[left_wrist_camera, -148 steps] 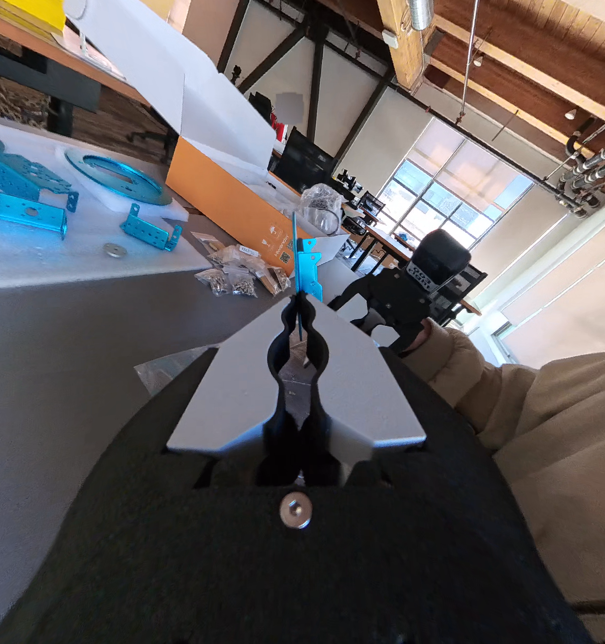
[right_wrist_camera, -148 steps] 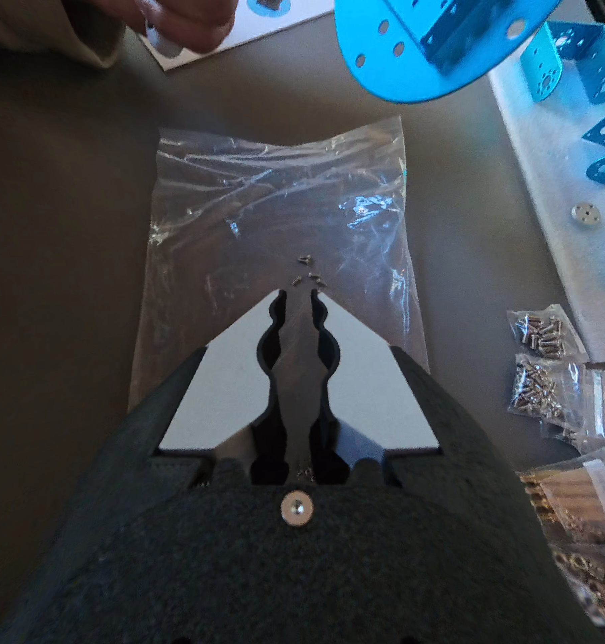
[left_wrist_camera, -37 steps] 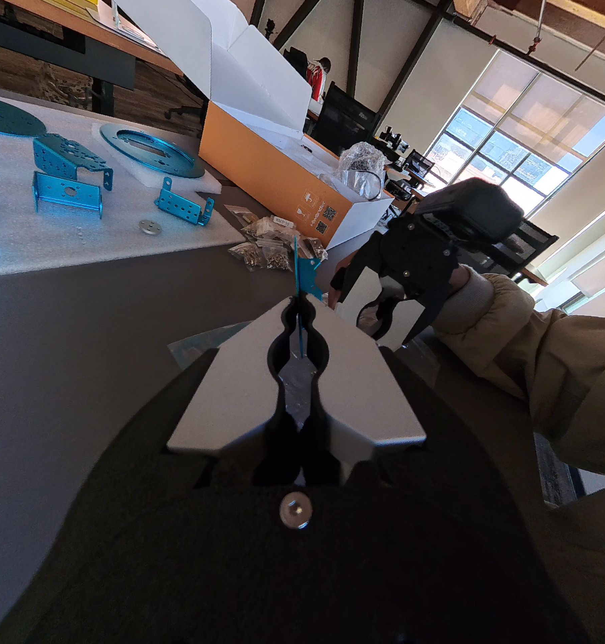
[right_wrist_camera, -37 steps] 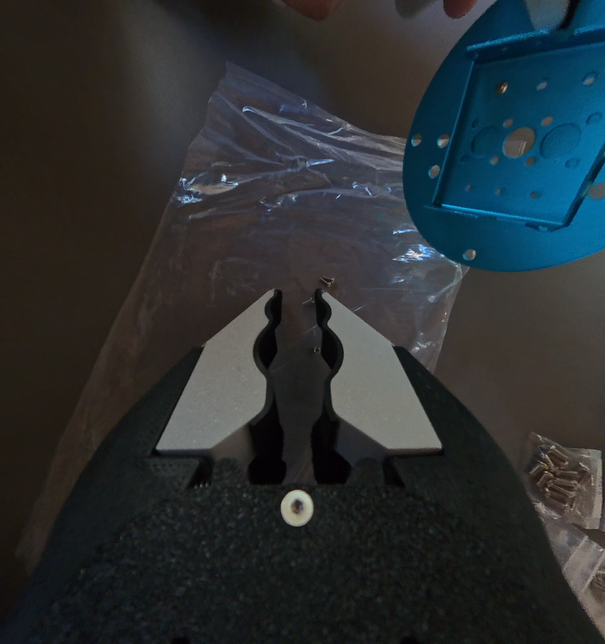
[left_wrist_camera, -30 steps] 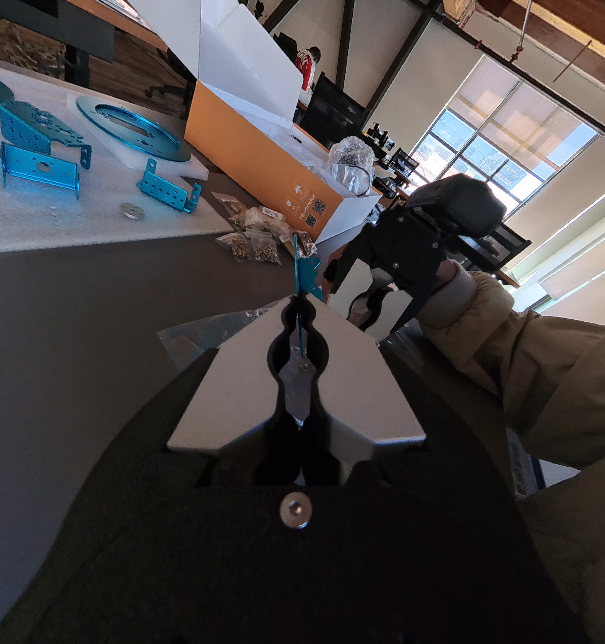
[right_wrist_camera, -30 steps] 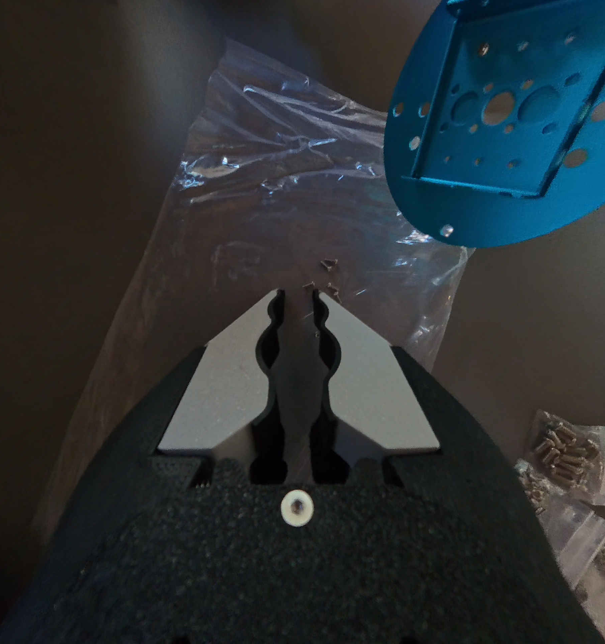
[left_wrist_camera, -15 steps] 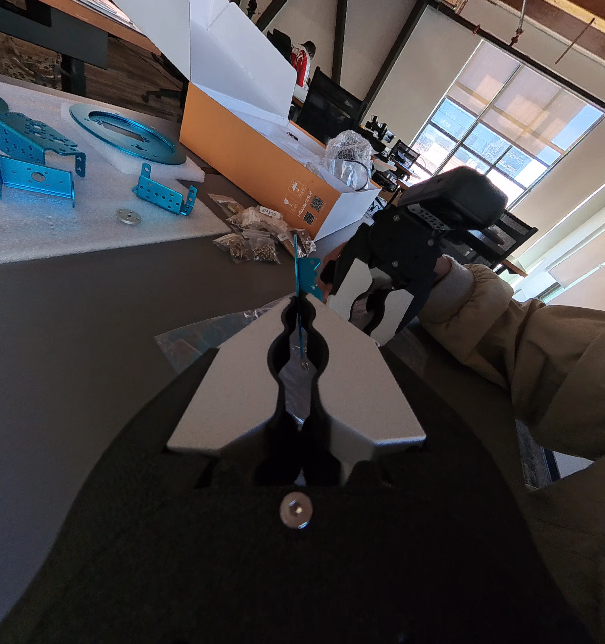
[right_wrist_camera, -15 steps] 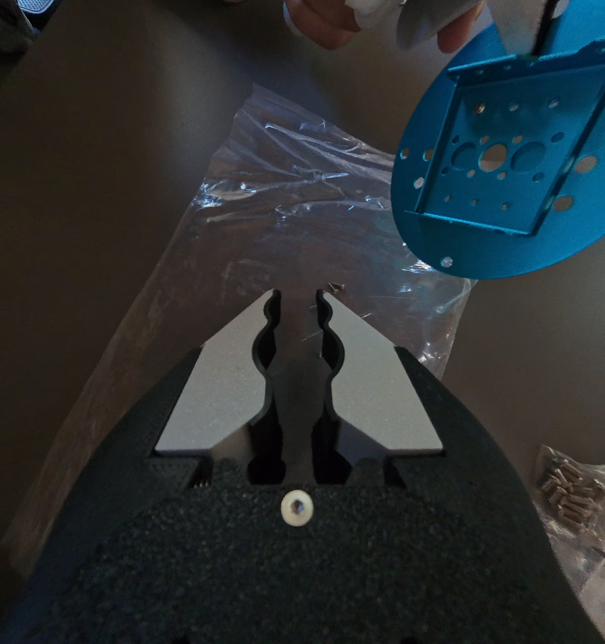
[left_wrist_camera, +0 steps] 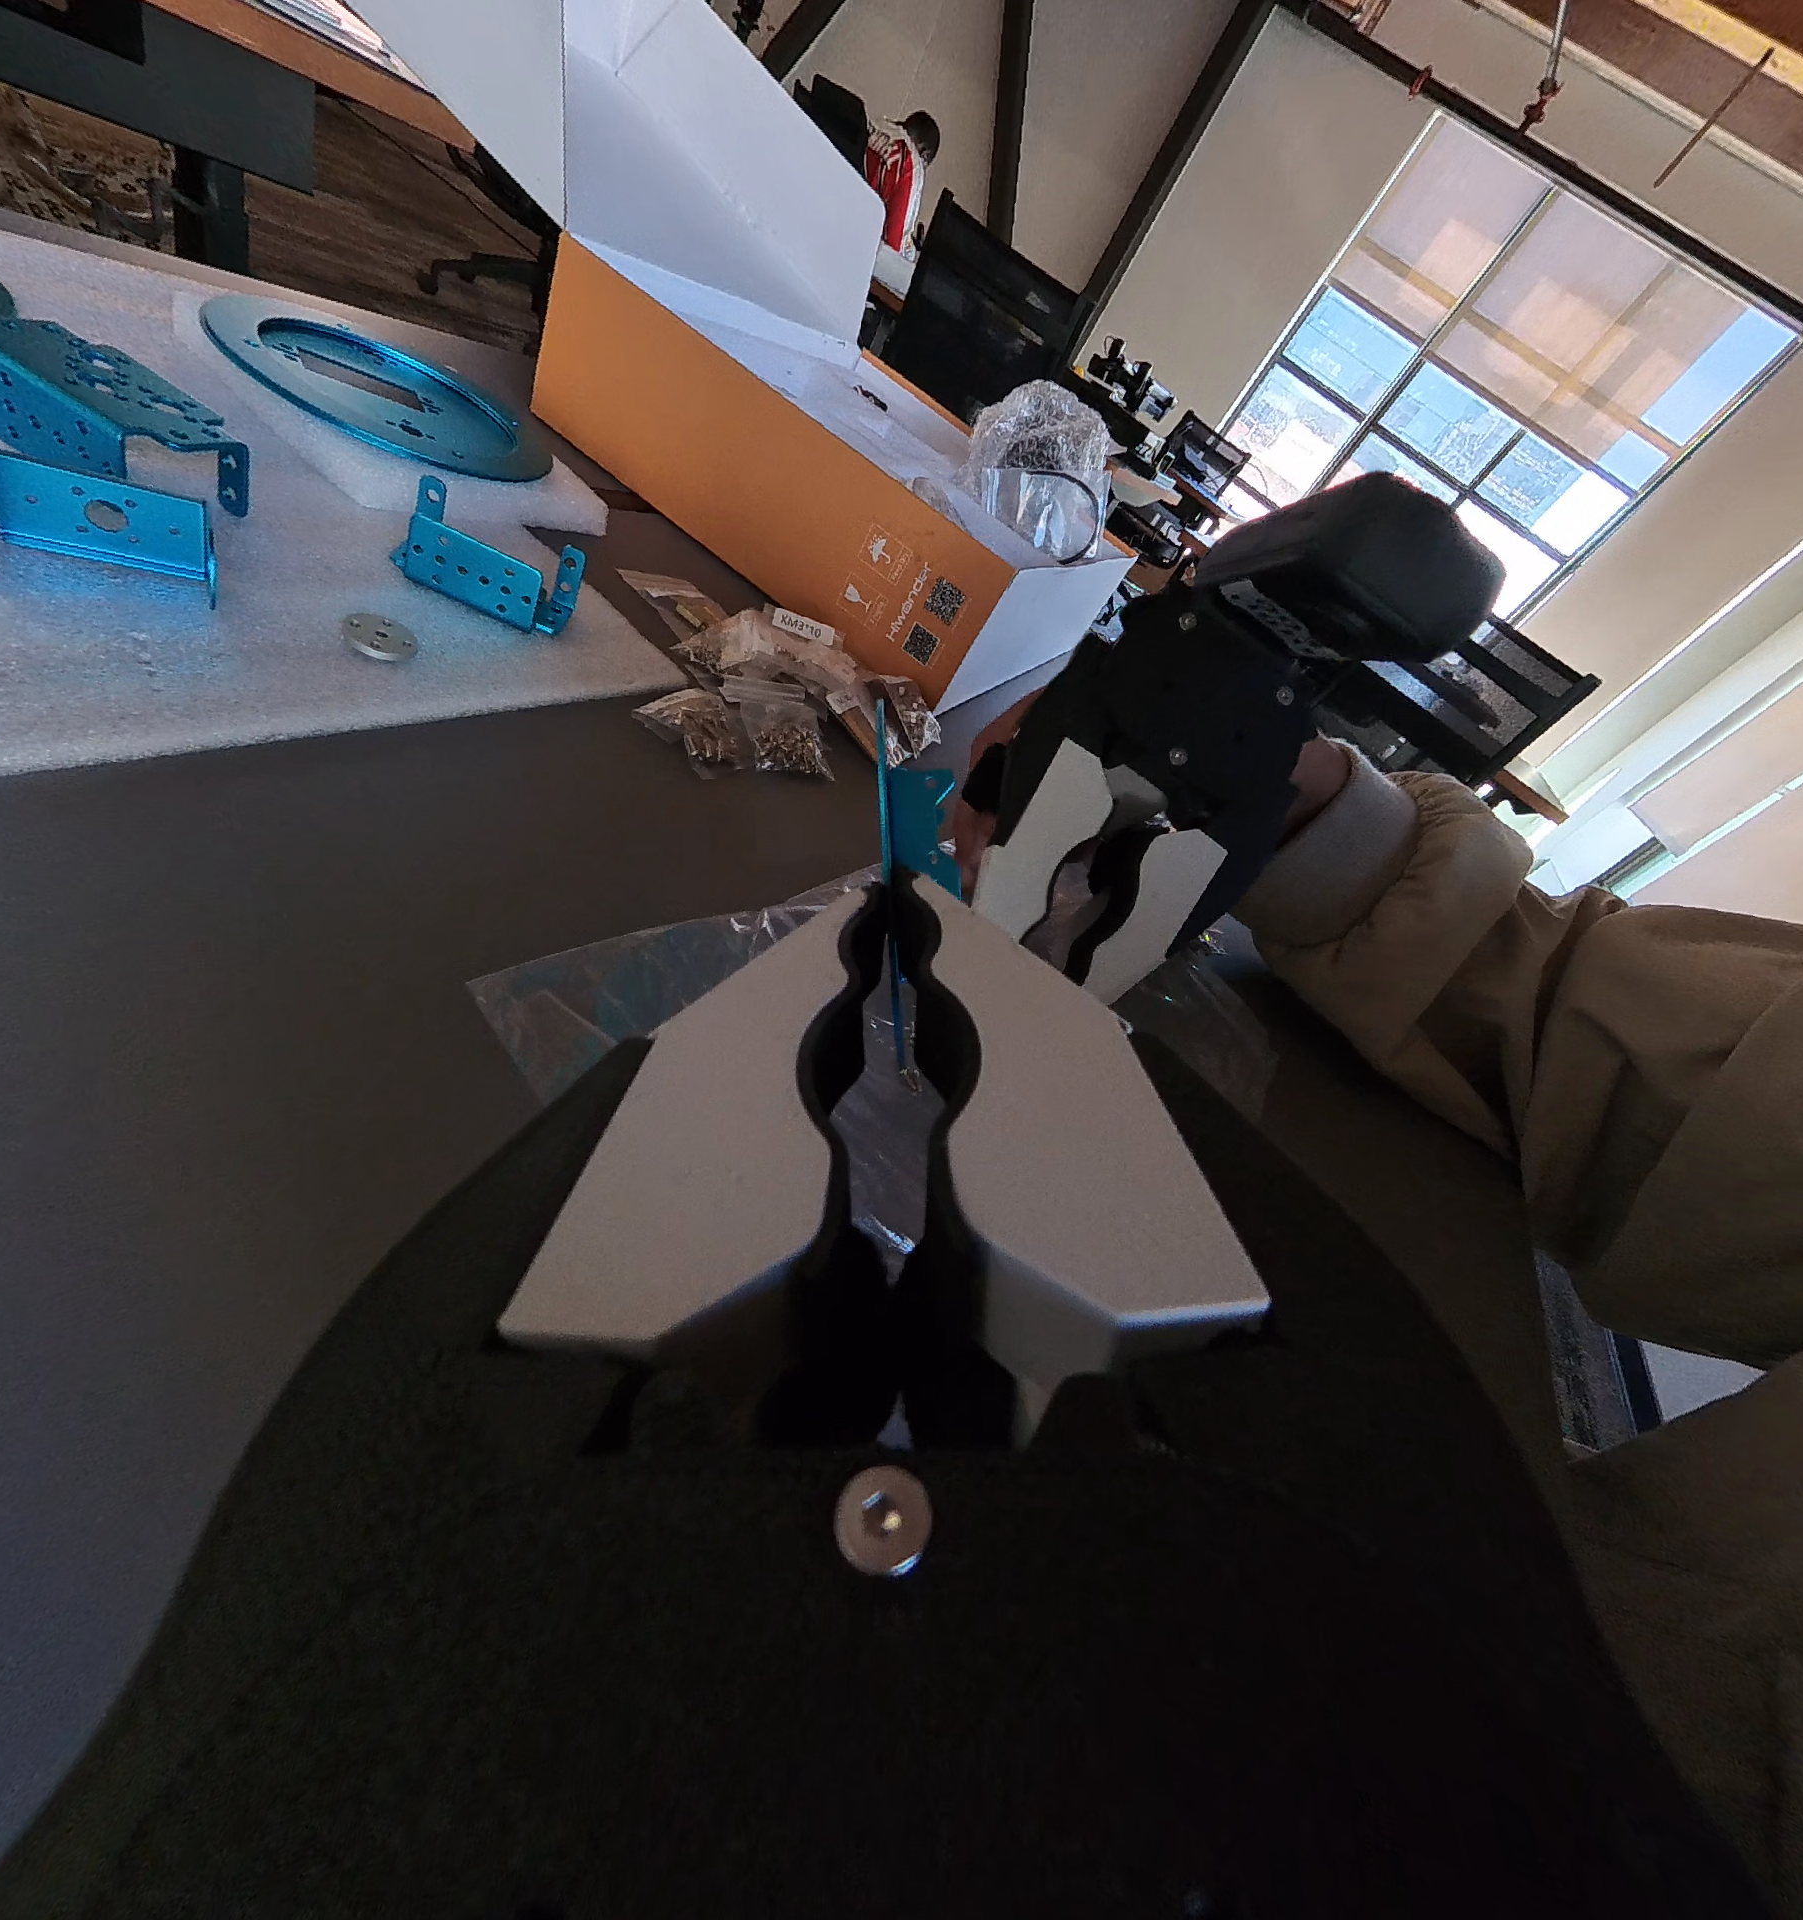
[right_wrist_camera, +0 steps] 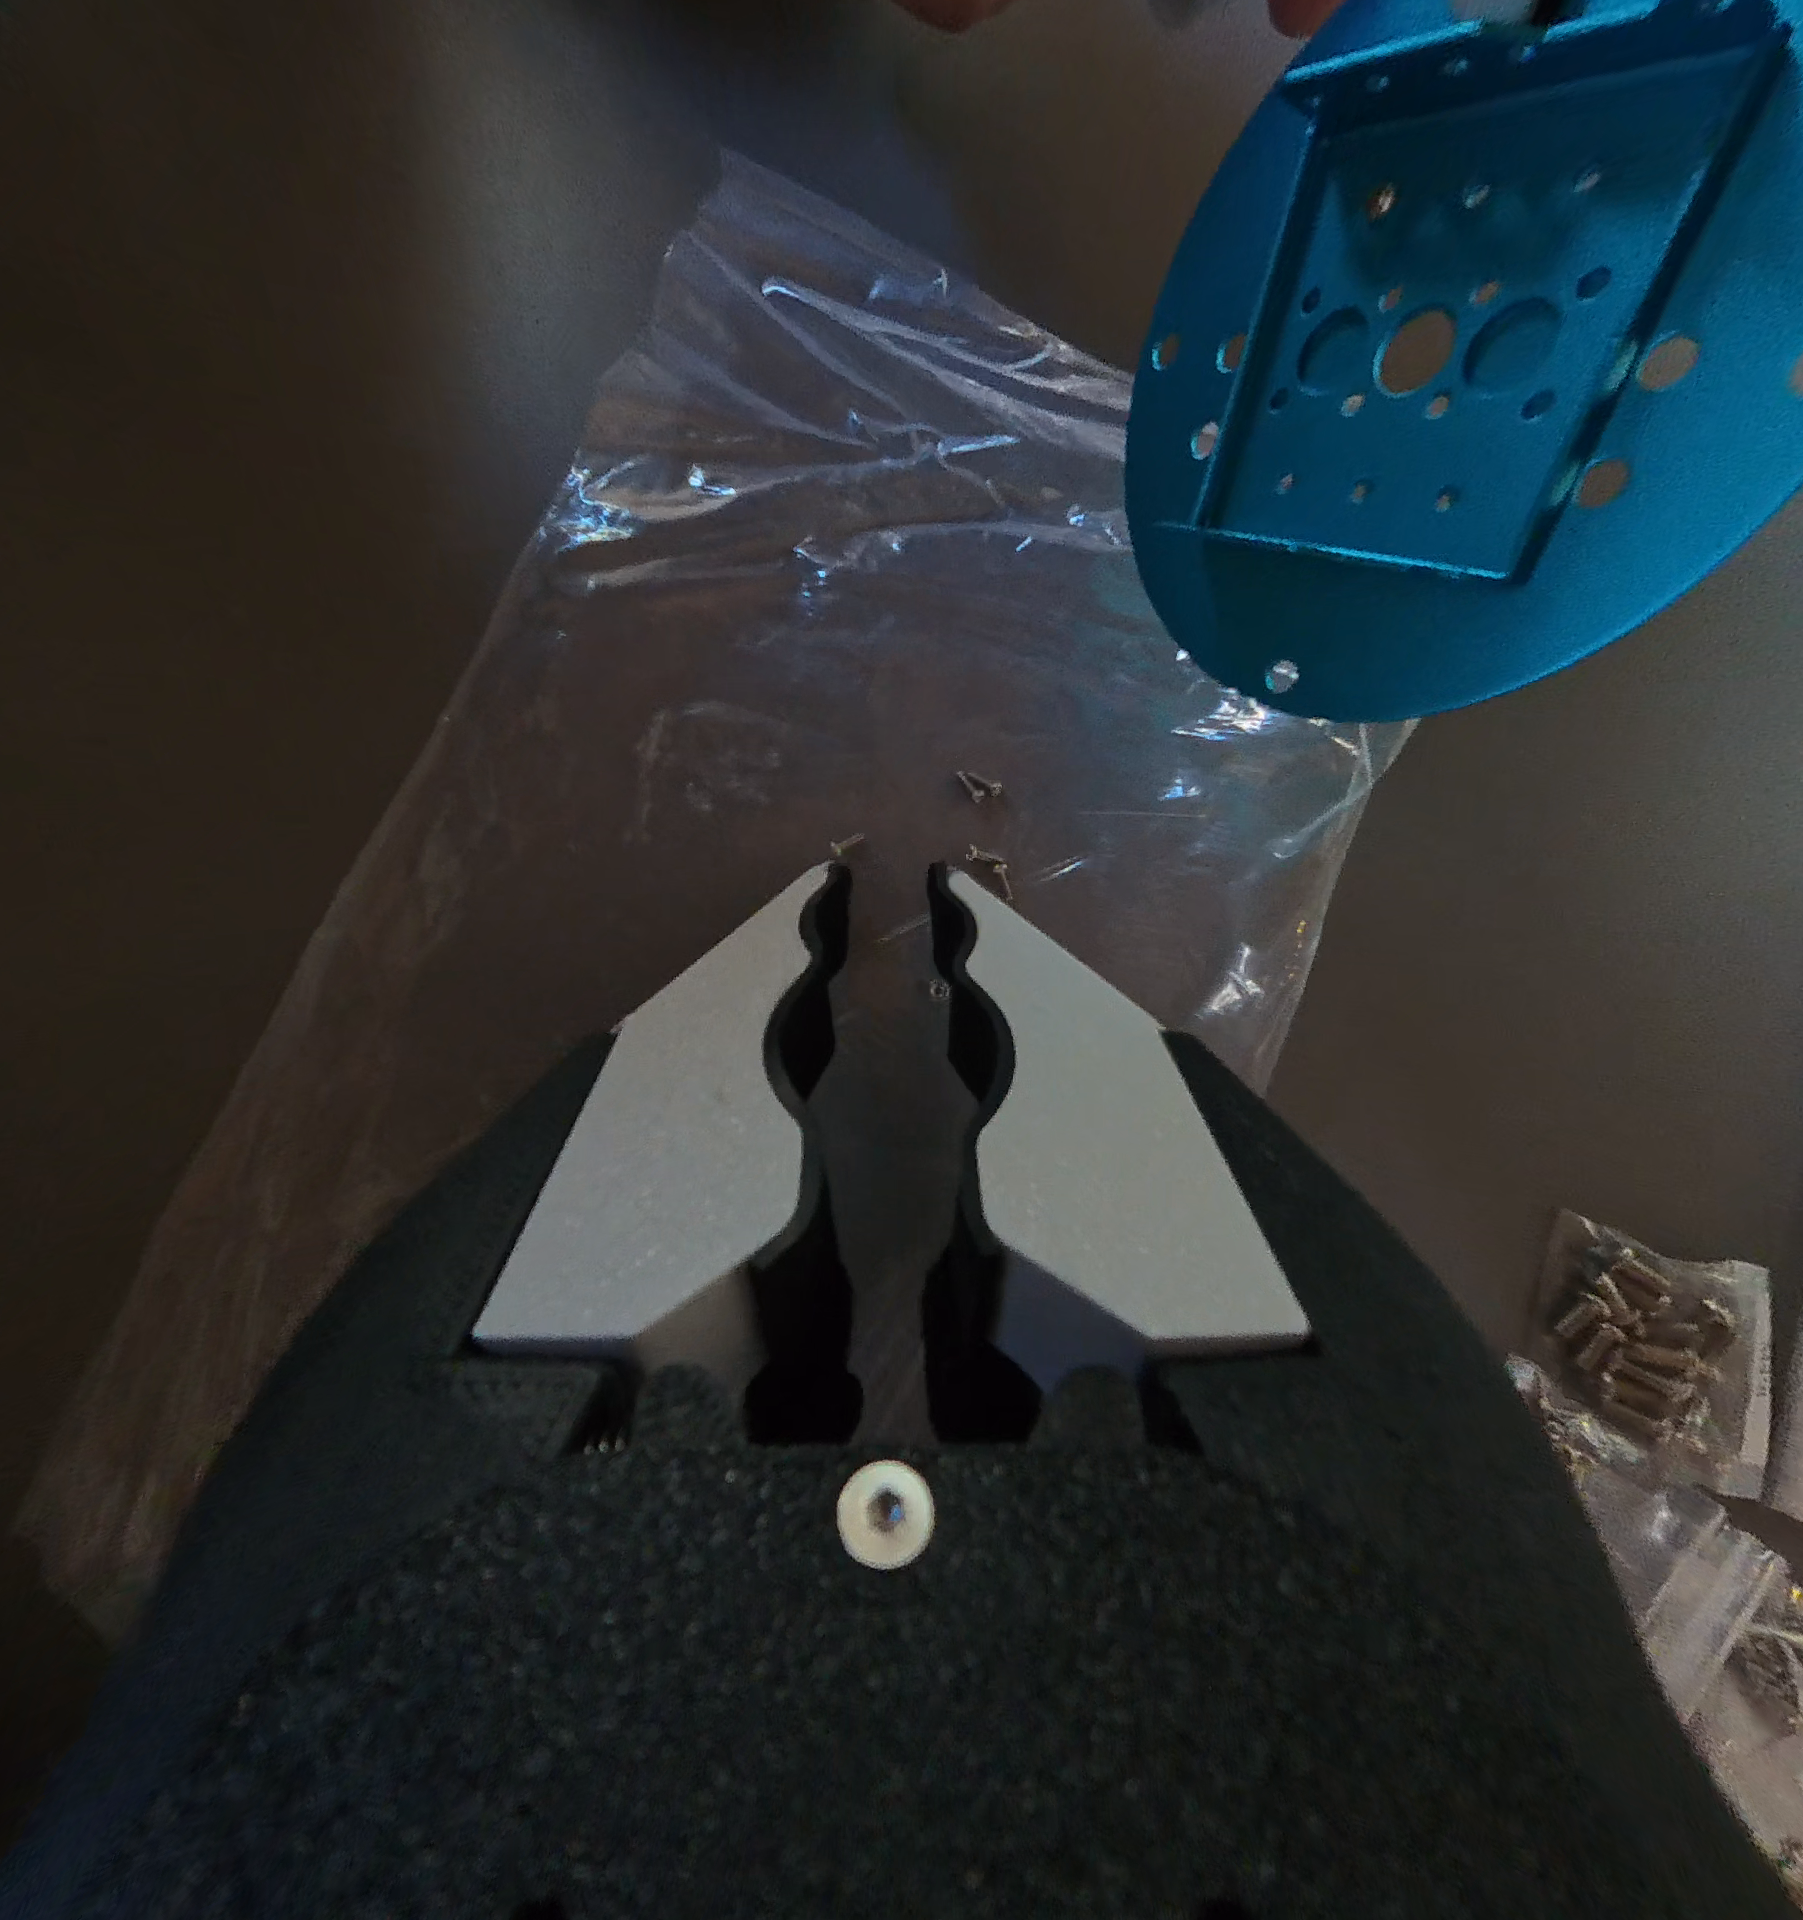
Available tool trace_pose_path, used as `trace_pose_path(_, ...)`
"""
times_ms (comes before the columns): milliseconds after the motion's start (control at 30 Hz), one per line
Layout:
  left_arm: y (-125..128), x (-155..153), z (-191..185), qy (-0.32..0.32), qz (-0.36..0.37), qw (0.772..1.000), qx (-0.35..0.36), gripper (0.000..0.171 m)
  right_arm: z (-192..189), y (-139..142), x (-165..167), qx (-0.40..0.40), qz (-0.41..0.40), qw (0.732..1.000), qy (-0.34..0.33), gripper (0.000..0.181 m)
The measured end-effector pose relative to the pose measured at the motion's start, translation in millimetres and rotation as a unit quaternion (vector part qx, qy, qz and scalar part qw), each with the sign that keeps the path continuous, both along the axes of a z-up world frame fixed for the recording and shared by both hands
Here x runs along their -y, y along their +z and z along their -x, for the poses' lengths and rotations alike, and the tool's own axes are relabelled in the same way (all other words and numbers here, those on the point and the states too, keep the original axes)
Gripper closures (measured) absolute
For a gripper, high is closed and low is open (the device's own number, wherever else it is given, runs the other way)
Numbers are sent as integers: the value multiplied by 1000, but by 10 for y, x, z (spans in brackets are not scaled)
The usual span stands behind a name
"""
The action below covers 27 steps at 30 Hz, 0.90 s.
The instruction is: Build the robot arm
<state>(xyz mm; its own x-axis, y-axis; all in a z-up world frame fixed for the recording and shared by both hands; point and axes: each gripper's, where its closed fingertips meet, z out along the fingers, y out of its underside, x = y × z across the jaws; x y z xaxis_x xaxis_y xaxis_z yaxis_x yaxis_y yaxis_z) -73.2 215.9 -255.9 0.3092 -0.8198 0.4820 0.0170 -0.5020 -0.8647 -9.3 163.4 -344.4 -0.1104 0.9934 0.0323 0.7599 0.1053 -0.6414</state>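
Pinches the rim of a blue round plate [right_wrist_camera: 1499, 416] in the left tongs [left_wrist_camera: 892, 894], edge-on and clear of the desk [right_wrist_camera: 201, 416]; hovers the right tongs [right_wrist_camera: 886, 883], spread a little and empty, low over a clear plastic bag [right_wrist_camera: 772, 520] lying flat, tips just beside a few tiny loose screws [right_wrist_camera: 980, 790]; leaves packets of screws [right_wrist_camera: 1645, 1351] off to the right

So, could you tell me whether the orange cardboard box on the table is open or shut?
Open. The orange box has its white lid flap raised upright behind it, and a bubble-wrapped bundle sits inside.
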Motion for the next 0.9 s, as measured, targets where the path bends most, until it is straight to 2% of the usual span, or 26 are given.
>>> trace_pose_path(167, -4, -18, 7, 4, 0, 1000, 0, 171, 26, 24, 1, -7, -2, 1000, -22, 165)
trace_pose_path(233, -3, -37, 17, 8, 1, 1000, 1, 171, 16, 76, -19, -4, -10, 998, -66, 162)
trace_pose_path(300, 8, -58, 32, 13, 3, 1000, 5, 171, -51, 148, -81, 21, -34, 988, -146, 161)
trace_pose_path(367, 7, -83, 45, 20, 5, 1000, 7, 171, -51, 264, -87, 13, -32, 965, -261, 160)
trace_pose_path(433, 0, -95, 52, 22, 13, 1000, 10, 171, 109, 327, 118, -36, 22, 940, -340, 155)
trace_pose_path(500, -2, -89, 51, 20, 22, 999, 15, 171, 34, 270, 140, -48, -7, 901, -432, 155)
trace_pose_path(600, -10, -60, 38, 16, 32, 999, 19, 171, -49, 199, 172, -88, -53, 866, -490, 156)
trace_pose_path(667, -8, -39, 29, 13, 34, 999, 21, 171, 3, 224, 198, -111, -50, 873, -471, 159)
trace_pose_path(733, -1, -38, 32, 14, 32, 999, 20, 171, 23, 256, 202, -92, -54, 903, -417, 160)
trace_pose_path(800, 22, -40, 44, 14, 29, 999, 22, 171, 63, 299, 204, -68, -54, 939, -334, 159)
trace_pose_path(900, 48, -50, 57, 14, 29, 999, 26, 171, 76, 256, 158, -20, -35, 975, -218, 156)
